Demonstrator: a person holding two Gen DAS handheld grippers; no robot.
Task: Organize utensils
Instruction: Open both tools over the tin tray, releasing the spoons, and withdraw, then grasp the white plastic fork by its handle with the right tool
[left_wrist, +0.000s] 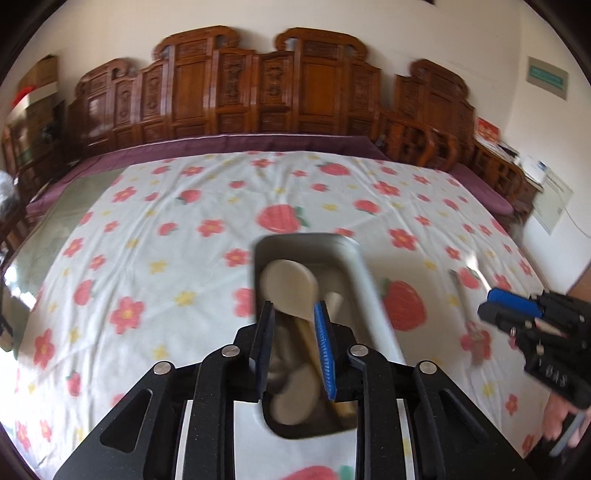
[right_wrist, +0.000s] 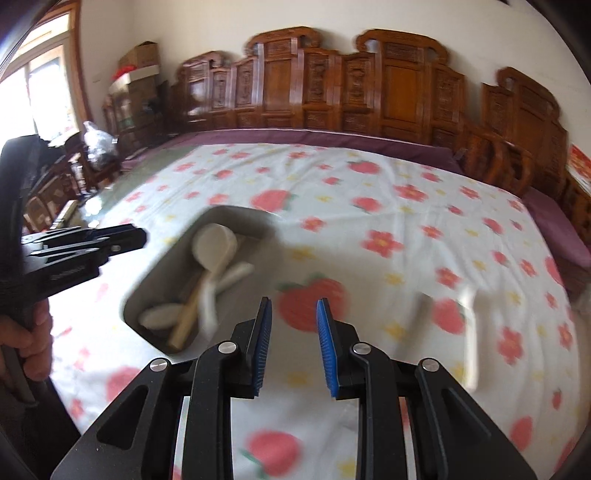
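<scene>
Both grippers part-open, empty: left gripper (left_wrist: 293, 347) over the spoon-filled tray (left_wrist: 364, 291); right gripper (right_wrist: 294, 343) should next approach utensils (right_wrist: 469, 314) lower right on the tablecloth (right_wrist: 369, 229).

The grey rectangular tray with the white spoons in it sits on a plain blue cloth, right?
Not quite. The grey rectangular tray does hold white spoons, but the cloth under it is white with red strawberries and flowers, not plain blue. The right wrist view shows this best.
</scene>
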